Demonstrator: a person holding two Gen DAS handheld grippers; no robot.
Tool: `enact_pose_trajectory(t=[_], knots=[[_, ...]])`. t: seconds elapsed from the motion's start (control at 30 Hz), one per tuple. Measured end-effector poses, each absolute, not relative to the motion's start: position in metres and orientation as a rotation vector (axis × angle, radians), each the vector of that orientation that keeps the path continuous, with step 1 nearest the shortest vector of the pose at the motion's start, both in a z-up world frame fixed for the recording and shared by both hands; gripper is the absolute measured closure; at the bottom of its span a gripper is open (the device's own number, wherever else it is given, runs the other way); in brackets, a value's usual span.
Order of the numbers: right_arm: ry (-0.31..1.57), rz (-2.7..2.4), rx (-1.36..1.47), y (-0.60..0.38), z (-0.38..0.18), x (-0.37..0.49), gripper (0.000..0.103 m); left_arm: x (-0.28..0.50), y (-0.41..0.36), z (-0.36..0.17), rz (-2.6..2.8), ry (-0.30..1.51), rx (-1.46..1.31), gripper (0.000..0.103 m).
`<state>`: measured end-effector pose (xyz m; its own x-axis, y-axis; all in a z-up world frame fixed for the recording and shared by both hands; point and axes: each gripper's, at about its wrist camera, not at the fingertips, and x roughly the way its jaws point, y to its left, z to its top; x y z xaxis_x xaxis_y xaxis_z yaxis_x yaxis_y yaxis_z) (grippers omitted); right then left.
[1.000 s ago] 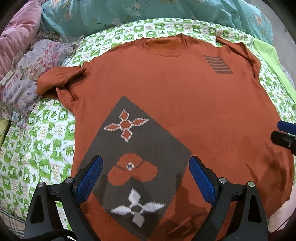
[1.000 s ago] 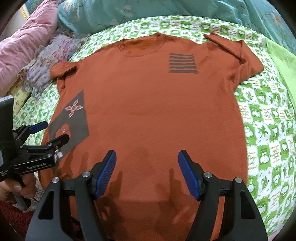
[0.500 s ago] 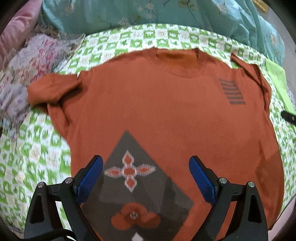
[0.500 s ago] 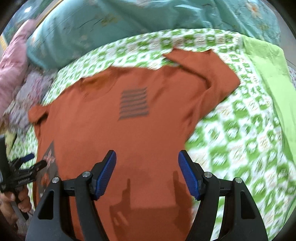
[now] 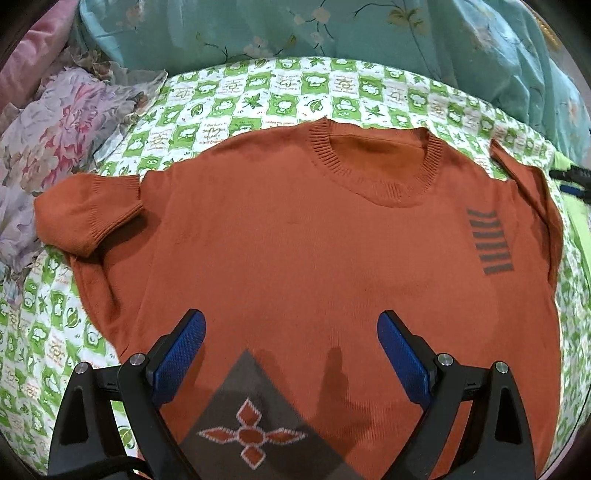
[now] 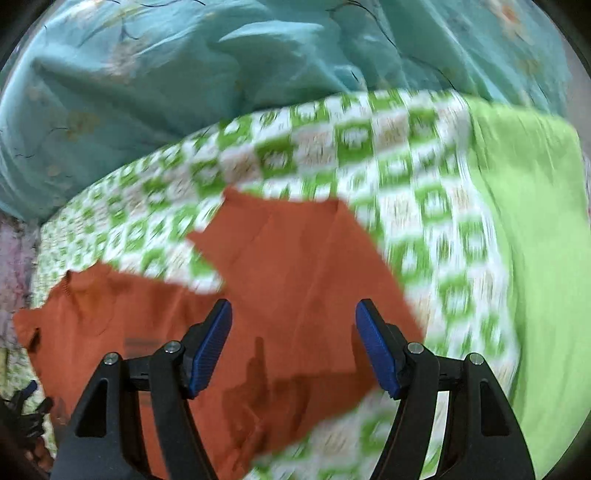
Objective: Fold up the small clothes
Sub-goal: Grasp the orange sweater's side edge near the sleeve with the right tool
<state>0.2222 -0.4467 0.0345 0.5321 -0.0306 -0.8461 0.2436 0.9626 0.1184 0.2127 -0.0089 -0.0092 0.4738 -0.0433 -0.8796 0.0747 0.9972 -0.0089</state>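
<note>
Currently: rust-orange knit sweater (image 5: pixel 295 240) lies face-up, spread flat on green/white checked sheet (image 5: pixel 258 99). Neck rib twd the teal floral quilt (image 5: pixel 332 33) at far side; hem cut off by lower frame edge in left wrist view. Grey diamond patch w/ orange-white cross motif (image 5: pixel 251 435) at lower front, only its top part visible, rest hidden behind gripper body. Grey stripe block (image 5: pixel 491 242) on chest, near picture-right edge. Picture-left short sleeve (image 5: pixel 85 214) bunched, overlapping edge of pink floral cloth (image 5: pixel 62 129).

Left gripper (image 5: pixel 291 358) hangs over lower sweater front, jaws wide apart, nothing btwn blue pads (image 5: pixel 181 354); pad shadows fall on the knit, contact w/ fabric can't be confirmed.

Right gripper (image 6: pixel 293 343): jaws wide, empty, above the other sleeve (image 6: pixel 295 251), which lies flat on sheet and angles out from body. Right wrist view heavily motion-blurred; sheet pattern smeared, stripe block barely legible. Plain lime-green cloth (image 6: pixel 535 258) beside sheet on picture-right. Left gripper tip just visible at bottom-left corner of that view, mostly cut off. Right gripper tips peek in at right edge of left wrist view, detail too small to read.
</note>
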Motion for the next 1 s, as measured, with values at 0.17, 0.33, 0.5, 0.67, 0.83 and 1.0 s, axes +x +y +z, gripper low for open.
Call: enact_pose_trajectory(t=[0.17, 0.33, 0.5, 0.67, 0.83, 1.0], knots=[[1.076, -0.123, 0.135, -0.466, 0.022, 0.281, 0.033, 0.228, -0.011, -0.025, -0.029, 1.111, 0.004, 0.008], [1.208, 0.000, 0.100, -0.471, -0.012, 0.319, 0.033, 0.235, -0.017, -0.029, -0.008, 1.117, -0.017, 0.008], [1.197, 0.054, 0.103, -0.455, -0.011, 0.307, 0.096, 0.239, -0.021, -0.032, -0.018, 1.120, -0.022, 0.008], [1.055, 0.088, 0.217, -0.429, 0.030, 0.260, 0.097, 0.239, -0.020, -0.026, -0.042, 1.103, -0.038, 0.008], [0.901, 0.222, 0.421, -0.359, 0.065, 0.210, 0.097, 0.230, -0.010, -0.011, -0.069, 1.069, -0.059, 0.008], [0.809, 0.386, 0.522, -0.263, 0.064, 0.188, 0.097, 0.214, 0.018, 0.003, -0.069, 1.048, -0.114, 0.008]])
